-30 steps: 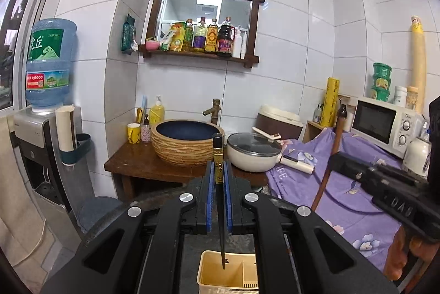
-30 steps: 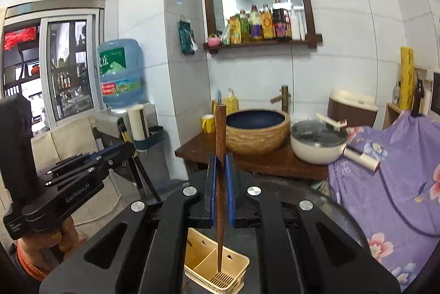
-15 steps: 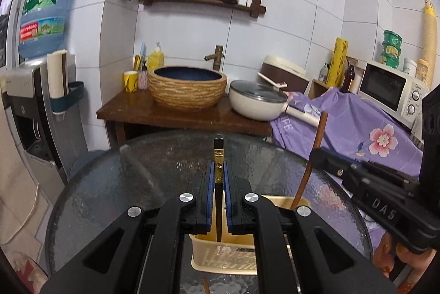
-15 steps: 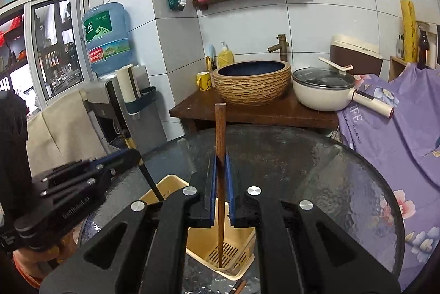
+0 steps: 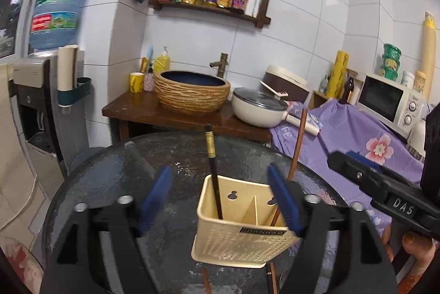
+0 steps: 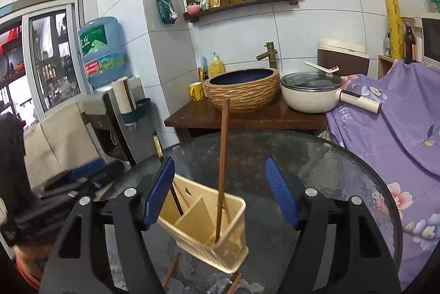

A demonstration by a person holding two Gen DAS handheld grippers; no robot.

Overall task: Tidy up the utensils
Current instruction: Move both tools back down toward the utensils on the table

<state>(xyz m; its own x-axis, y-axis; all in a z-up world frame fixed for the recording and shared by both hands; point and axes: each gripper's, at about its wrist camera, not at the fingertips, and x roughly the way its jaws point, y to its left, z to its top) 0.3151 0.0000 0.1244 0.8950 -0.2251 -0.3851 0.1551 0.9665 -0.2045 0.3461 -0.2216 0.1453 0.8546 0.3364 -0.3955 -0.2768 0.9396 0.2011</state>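
A cream utensil holder [image 5: 239, 239] with a divider stands on the round glass table [image 5: 110, 184]. A black chopstick [image 5: 211, 156] with a gold band leans in its left compartment, and a brown chopstick [image 5: 295, 153] stands in the right one. My left gripper [image 5: 220, 200] is opening, its blue pads wide apart and clear of the black chopstick. My right gripper [image 6: 220, 195] is opening too, and the brown chopstick [image 6: 222, 156] stands free between its pads in the holder [image 6: 203, 228]. Each gripper shows in the other's view: the right gripper [image 5: 385, 192] and the left gripper [image 6: 68, 184].
Loose brown chopsticks [image 5: 205, 280] [image 6: 170, 269] lie on the glass in front of the holder. Behind the table are a wooden stand [image 5: 165, 112] with a woven basin [image 5: 192, 90] and a white pan [image 5: 258, 106]. A purple cloth [image 5: 357, 134] lies right, a water dispenser [image 5: 35, 90] left.
Both grippers sank toward the holder with chopsticks held upright. Their jaws then spread and let go, leaving the black and brown chopsticks standing in the holder.
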